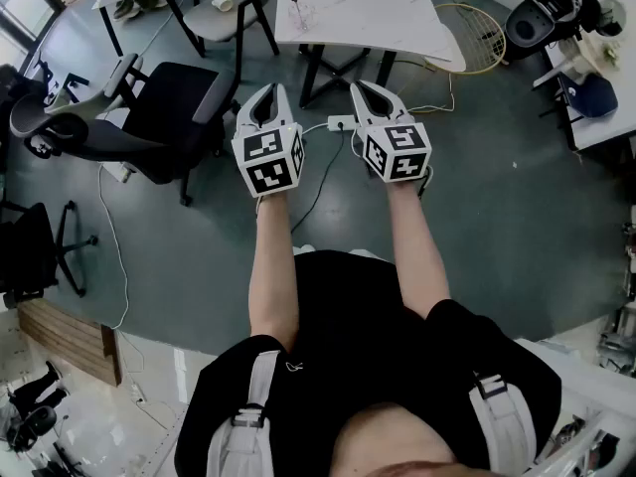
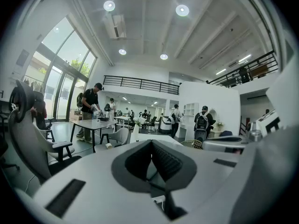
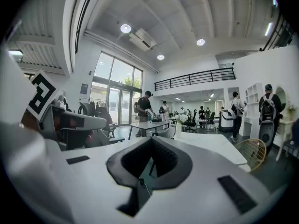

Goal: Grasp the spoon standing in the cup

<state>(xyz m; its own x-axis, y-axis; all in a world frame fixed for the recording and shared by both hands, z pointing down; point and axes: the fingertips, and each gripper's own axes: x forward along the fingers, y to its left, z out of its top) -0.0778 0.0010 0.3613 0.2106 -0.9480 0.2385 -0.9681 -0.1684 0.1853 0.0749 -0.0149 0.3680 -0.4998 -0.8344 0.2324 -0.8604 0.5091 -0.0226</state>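
A small clear cup point(image 1: 301, 13) stands on the white table point(image 1: 368, 13) ahead of me, with something thin upright in it; I cannot make out a spoon. In the gripper views, something small and white point(image 2: 136, 130) point(image 3: 178, 128) stands on that table point(image 3: 210, 143). My left gripper point(image 1: 269, 89) point(image 2: 150, 142) and right gripper point(image 1: 365, 85) point(image 3: 150, 139) are held side by side at arm's length over the grey floor, short of the table. Both are shut, with tips together and nothing between them.
A black office chair point(image 1: 149, 112) stands to the left and a pale chair point(image 1: 234, 8) beside the table. A power strip point(image 1: 341, 123) and cables lie on the floor under the grippers. A racket point(image 1: 482, 38) leans right of the table. People stand at far tables point(image 2: 93, 108).
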